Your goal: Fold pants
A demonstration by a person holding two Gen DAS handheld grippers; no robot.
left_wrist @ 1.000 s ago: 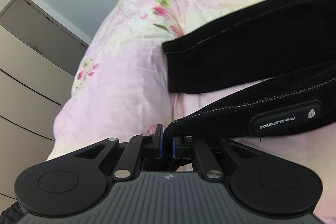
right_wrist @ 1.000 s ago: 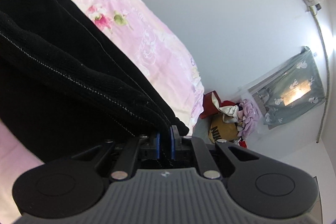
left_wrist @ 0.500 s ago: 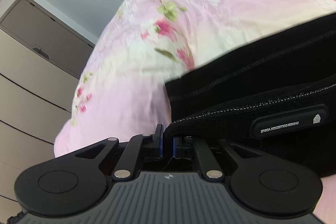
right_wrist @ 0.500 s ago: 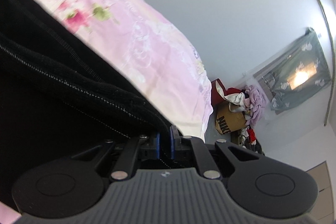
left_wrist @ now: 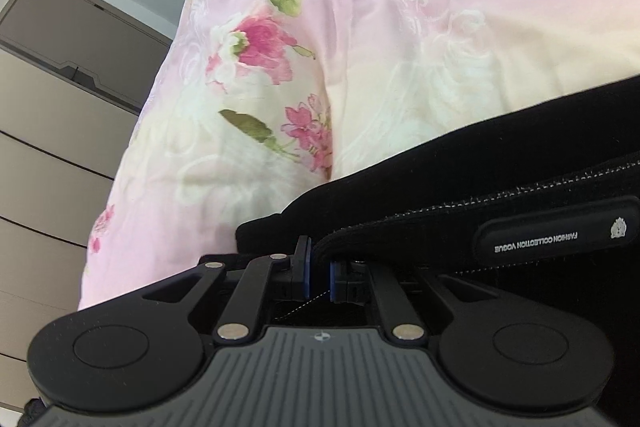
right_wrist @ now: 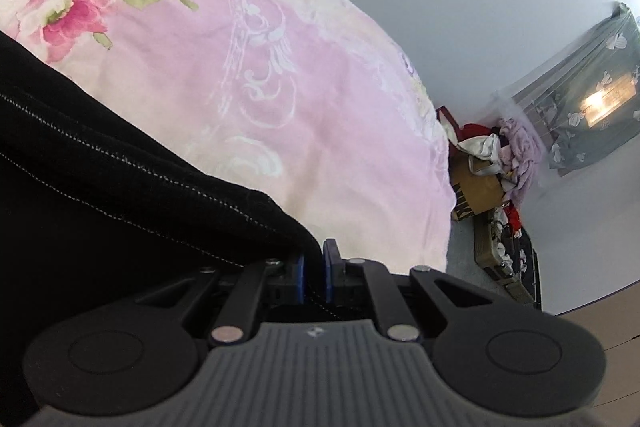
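The black pants (left_wrist: 460,187) lie on a pink floral bedspread (left_wrist: 360,47). My left gripper (left_wrist: 319,273) is shut on the waistband's left corner, beside a black label (left_wrist: 556,237) reading FASHION COLLECTION VOGUE. A lower black layer of the pants lies just beyond the held edge. My right gripper (right_wrist: 313,273) is shut on the waistband's right corner; the pants (right_wrist: 100,187) fill the left of that view, with white stitching along the band. Both grippers sit low over the bed.
A beige wardrobe with drawers (left_wrist: 52,147) stands left of the bed. Right of the bed, a brown bag and a pile of clothes (right_wrist: 492,171) sit on the floor by a grey curtain (right_wrist: 592,95). The bedspread (right_wrist: 280,87) extends beyond the pants.
Both grippers have carried the waistband forward over the lower layer of the pants and down toward the bed. The lower layer now shows only as a narrow strip.
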